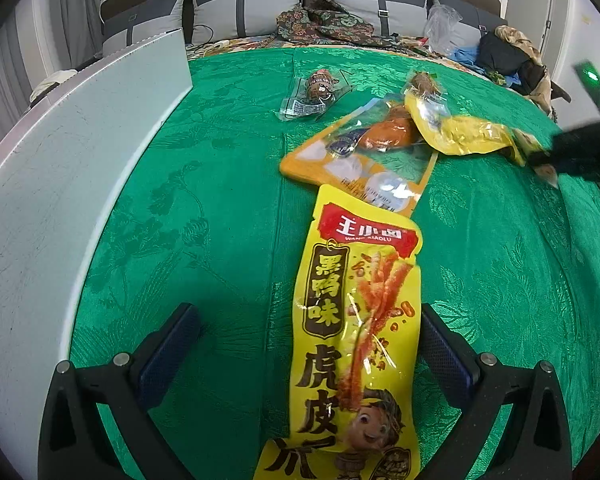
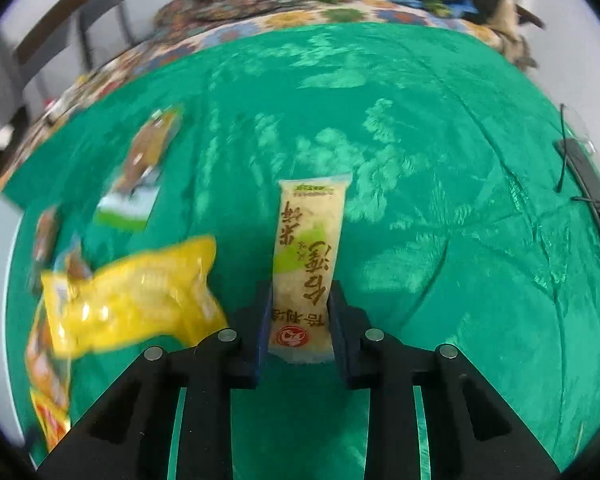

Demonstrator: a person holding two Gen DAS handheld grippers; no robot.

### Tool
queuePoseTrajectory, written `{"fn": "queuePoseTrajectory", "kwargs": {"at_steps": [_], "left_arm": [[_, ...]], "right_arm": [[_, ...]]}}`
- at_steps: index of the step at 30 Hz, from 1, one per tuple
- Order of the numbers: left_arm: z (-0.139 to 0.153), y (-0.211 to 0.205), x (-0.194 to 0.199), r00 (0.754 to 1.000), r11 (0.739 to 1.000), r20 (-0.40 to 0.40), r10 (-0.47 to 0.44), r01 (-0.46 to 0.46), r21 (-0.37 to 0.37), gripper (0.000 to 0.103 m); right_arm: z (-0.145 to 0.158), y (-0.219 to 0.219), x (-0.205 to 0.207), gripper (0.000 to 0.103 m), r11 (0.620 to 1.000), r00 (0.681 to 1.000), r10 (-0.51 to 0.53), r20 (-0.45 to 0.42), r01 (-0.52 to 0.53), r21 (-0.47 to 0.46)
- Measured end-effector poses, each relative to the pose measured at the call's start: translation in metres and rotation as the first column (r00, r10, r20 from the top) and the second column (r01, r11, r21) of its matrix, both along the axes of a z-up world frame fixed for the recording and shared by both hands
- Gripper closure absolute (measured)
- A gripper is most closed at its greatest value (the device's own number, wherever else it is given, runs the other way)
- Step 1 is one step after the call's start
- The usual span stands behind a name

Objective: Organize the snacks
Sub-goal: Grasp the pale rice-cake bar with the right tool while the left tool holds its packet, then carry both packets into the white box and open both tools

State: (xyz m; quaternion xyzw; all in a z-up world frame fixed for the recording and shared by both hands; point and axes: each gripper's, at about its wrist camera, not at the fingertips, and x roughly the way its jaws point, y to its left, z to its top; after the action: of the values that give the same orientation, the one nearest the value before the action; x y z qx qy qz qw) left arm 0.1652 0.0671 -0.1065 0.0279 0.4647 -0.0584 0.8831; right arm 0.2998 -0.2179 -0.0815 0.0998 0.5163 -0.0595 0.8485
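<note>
The right gripper (image 2: 300,312) is closed on a pale rice cracker packet (image 2: 306,264); both pads press the lower part of the packet, and its upper end points away over the green cloth (image 2: 440,140). Just to its left lies a crumpled yellow bag (image 2: 132,296), and farther toward the left edge of the cloth rests a green and brown packet (image 2: 140,172), blurred. The left gripper (image 1: 310,344) stands wide open over a long yellow snack bag (image 1: 352,340), which lies between the fingers; the right finger (image 1: 446,354) is close beside the bag's edge, the left one apart. Beyond this bag an orange packet (image 1: 360,152) lies on the cloth, and a small clear packet (image 1: 316,94) near the far edge. A white board (image 1: 60,184) runs along the left edge.
</note>
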Motion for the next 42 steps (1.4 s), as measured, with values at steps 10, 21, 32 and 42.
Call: {"fn": "queuePoseTrajectory", "kwargs": {"at_steps": [10,21,32,42], "left_arm": [[0.001,-0.002,-0.004,0.997,1.000,-0.075,-0.020,0.021,0.012,0.000],[0.016,-0.017,-0.027,0.983,0.992,-0.136,-0.126,0.128,0.008,0.054],[0.051,0.016,-0.048,0.997,0.980,-0.054,-0.050,0.039,-0.194,0.065],[0.108,0.056,-0.050,0.999,0.937,0.024,0.032,-0.022,-0.348,0.065]], "right_arm": [[0.011,-0.023,-0.099,0.075,0.973,0.984,0.176,0.027,-0.179,0.146],[0.028,-0.011,-0.150,0.075,0.882,0.968,0.187,0.165,-0.239,0.405],[0.035,0.027,-0.170,0.075,0.858,0.956,0.238,0.172,-0.290,0.424],[0.035,0.053,-0.171,0.075,0.840,0.944,0.278,0.177,-0.329,0.431]]}}
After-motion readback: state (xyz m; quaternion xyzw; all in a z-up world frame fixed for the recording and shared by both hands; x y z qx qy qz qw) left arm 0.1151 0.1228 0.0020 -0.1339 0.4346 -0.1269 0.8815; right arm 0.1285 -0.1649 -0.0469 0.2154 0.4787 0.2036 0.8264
